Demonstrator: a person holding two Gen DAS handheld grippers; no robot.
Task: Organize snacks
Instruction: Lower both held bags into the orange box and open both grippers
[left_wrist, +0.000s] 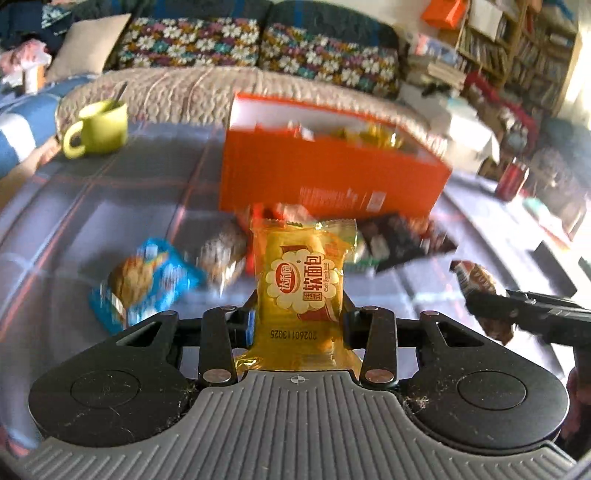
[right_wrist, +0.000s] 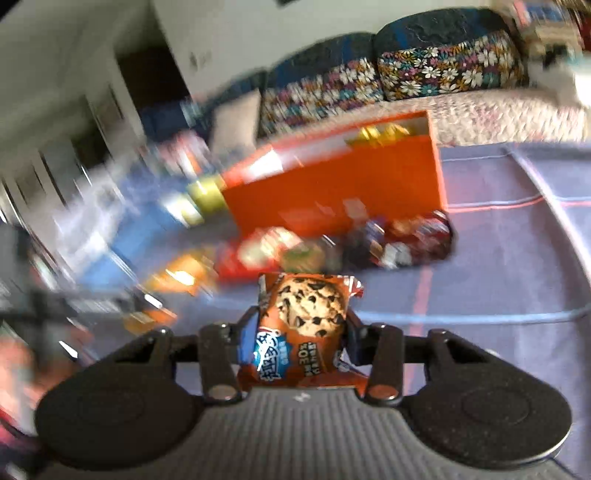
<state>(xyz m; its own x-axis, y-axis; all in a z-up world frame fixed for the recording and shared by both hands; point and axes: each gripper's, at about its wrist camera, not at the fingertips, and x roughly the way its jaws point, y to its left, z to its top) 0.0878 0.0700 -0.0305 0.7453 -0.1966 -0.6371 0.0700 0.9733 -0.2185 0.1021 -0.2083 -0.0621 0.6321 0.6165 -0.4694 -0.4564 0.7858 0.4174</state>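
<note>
Between the left tongs (left_wrist: 300, 302), a yellow bread packet (left_wrist: 301, 291) stands clamped upright. Right tongs (right_wrist: 301, 325) are clamped on a cookie packet (right_wrist: 304, 325). Beyond both, loose snacks (left_wrist: 147, 280) lie against an orange box (left_wrist: 332, 173) on the purple checked surface (left_wrist: 110, 192). Green mug (left_wrist: 98, 127) sits near the far edge; floral sofa (left_wrist: 229, 40) stands behind.

Loose snacks (left_wrist: 221, 258) crowd orange box (left_wrist: 332, 177) front; open cloth (right_wrist: 517, 258) rightward.
</note>
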